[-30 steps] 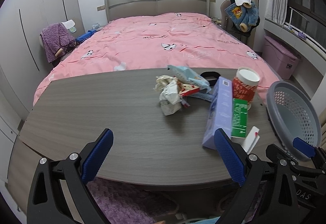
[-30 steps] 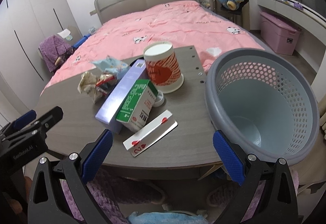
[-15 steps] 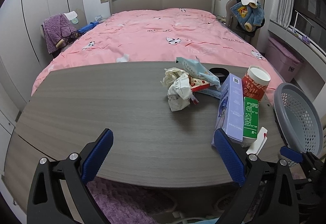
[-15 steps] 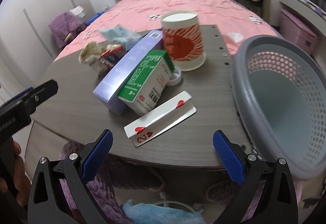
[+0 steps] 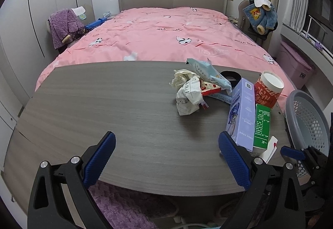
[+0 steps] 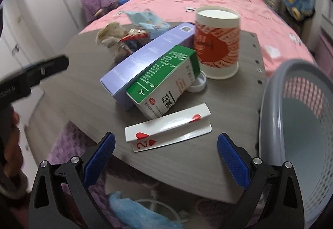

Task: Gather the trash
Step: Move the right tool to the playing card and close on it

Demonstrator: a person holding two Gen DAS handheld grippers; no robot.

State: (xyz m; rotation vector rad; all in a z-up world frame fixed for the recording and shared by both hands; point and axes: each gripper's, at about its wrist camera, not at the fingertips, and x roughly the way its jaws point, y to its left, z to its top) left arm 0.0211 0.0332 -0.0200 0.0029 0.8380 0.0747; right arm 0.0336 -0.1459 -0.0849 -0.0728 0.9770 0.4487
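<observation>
1. Trash lies in a cluster on the right half of my grey bench [image 5: 104,108], nothing in either gripper.
2. My left gripper [image 5: 166,158] hangs over the near edge of the bench, jaws spread wide and empty.
3. My right gripper [image 6: 165,157] hangs off the near right corner, jaws likewise wide apart and empty.
4. Nearest to the right gripper I see a playing-card box [image 6: 168,128], lying flat with a red two of hearts showing.
5. Just behind it a green-and-white carton [image 6: 166,81] lies on its side, leaning against a long lavender box [image 6: 149,62]; a small white cap [image 6: 198,84] touches the carton's far end.
6. Off the right edge of the bench stands a grey perforated basket [image 6: 270,108]; what I can see of its inside holds nothing.
7. Behind the carton a red-and-white paper cup [image 6: 216,41] stands upright.
8. Further left sit crumpled paper [image 5: 187,95], a red wrapper [image 5: 210,88] and a light blue packet [image 5: 206,72], all touching.
9. Beyond the bench is a bed with a pink cover [image 5: 166,35].
</observation>
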